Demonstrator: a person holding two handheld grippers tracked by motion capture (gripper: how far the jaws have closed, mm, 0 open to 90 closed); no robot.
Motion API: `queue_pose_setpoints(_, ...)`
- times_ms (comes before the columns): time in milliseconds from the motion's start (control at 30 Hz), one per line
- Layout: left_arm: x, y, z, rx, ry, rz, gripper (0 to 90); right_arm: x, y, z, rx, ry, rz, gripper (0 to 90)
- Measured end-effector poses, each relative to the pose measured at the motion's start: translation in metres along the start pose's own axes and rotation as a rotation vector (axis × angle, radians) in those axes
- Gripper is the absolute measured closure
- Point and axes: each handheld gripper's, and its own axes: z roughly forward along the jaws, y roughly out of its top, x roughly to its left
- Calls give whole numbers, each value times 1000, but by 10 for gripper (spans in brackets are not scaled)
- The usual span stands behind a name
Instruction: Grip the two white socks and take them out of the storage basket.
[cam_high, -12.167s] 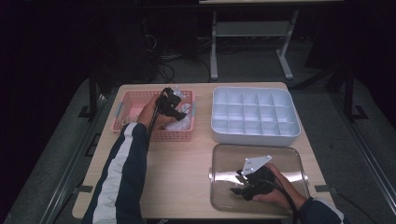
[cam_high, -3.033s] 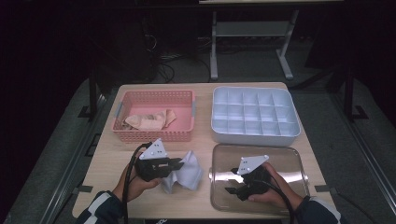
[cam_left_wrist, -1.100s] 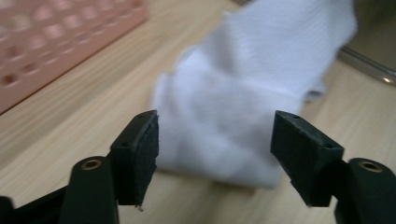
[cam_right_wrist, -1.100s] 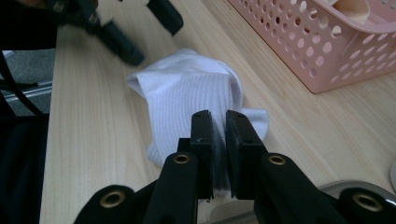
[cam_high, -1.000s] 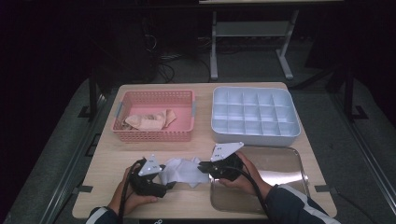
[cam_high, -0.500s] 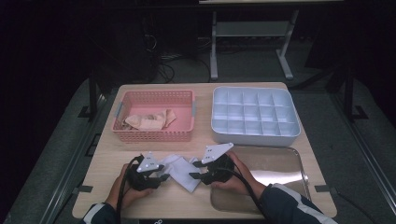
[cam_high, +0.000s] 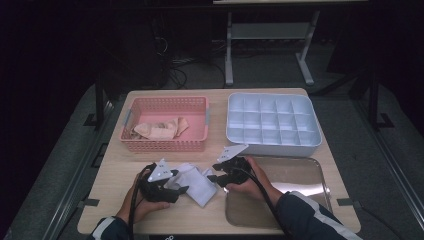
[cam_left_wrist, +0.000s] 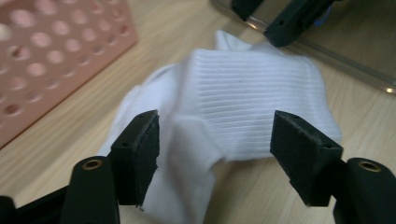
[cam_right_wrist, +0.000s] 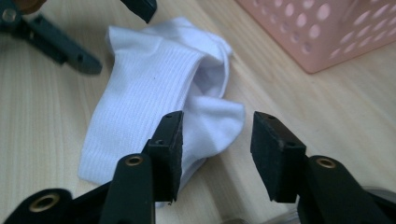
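While the white sock (cam_high: 192, 181) lies crumpled on the table's (cam_high: 115, 170) near half, the left gripper (cam_high: 176, 183) and right gripper (cam_high: 214, 173) flank it, jaws just opening, gripping nothing; bare wood separates it from the pink basket (cam_high: 165, 145) behind.

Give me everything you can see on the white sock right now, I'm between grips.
The white sock is soft ribbed knit, clean, lying crumpled and partly folded on the wooden table, in front of the pink basket and left of the metal tray. Its ribbed cuff lies flat; the foot end is bunched and folded over. The left gripper and right gripper stand at opposite ends of it, jaws apart after just opening, with no pad pressing it. A fold sits between the right gripper's jaws.
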Motion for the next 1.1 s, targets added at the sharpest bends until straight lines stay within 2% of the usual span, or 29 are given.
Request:
queue_pose_setpoints(67,0,0,6,20,-9,5,371,1,1,4,22,20,-10,506)
queue_pose_setpoints(100,1,0,9,33,-13,4,434,2,1,6,30,24,-22,518)
queue_pose_setpoints(133,2,0,11,39,-19,5,458,2,0,10,50,12,-45,521)
queue_pose_setpoints(200,3,-2,13,61,-19,27,576,2,-1,15,72,9,-36,553)
queue_pose_setpoints(267,6,-4,13,76,-23,41,672,2,-3,20,84,22,-25,618)
queue_pose_setpoints(300,7,-5,12,78,-26,36,728,2,-4,22,94,20,-37,714)
queue_pose_setpoints(367,10,-8,8,76,-25,26,827,5,-6,23,95,33,-66,810)
queue_pose_setpoints(400,12,-9,6,76,-27,26,843,6,-7,23,95,30,-66,848)
queue_pose_setpoints(533,20,-15,-3,79,-11,14,859,7,-7,21,89,38,-59,868)
queue_pose_setpoints(567,22,-16,-7,68,-11,5,859,5,-8,21,94,35,-79,868)
queue_pose_setpoints(667,31,-21,-18,67,27,-10,857,6,-8,19,97,22,-79,867)
queue_pose_setpoints(733,38,-27,-23,86,61,-22,857,5,-8,17,100,9,-90,867)
queue_pose_setpoints(767,43,-30,-25,94,72,-38,857,4,-8,16,100,0,-100,868)
queue_pose_setpoints(833,51,-37,-30,103,101,-69,853,4,-8,14,99,-4,-88,867)
queue_pose_setpoints(867,57,-41,-32,106,113,-96,851,4,-8,13,99,-12,-92,867)
queue_pose_setpoints(933,62,-47,-33,126,124,-124,843,1,-7,10,91,-24,-104,866)
queue_pose_setpoints(967,64,-48,-32,134,131,-131,819,1,-7,9,87,-28,-93,864)
queue_pose_setpoints(1000,64,-49,-32,141,136,-137,793,-1,-7,8,82,-32,-113,858)
queue_pose_setpoints(1033,64,-49,-31,141,143,-146,760,-1,-7,7,79,-33,-111,837)
queue_pose_setpoints(1100,64,-47,-31,124,156,-160,666,1,-5,4,66,-34,-81,802)
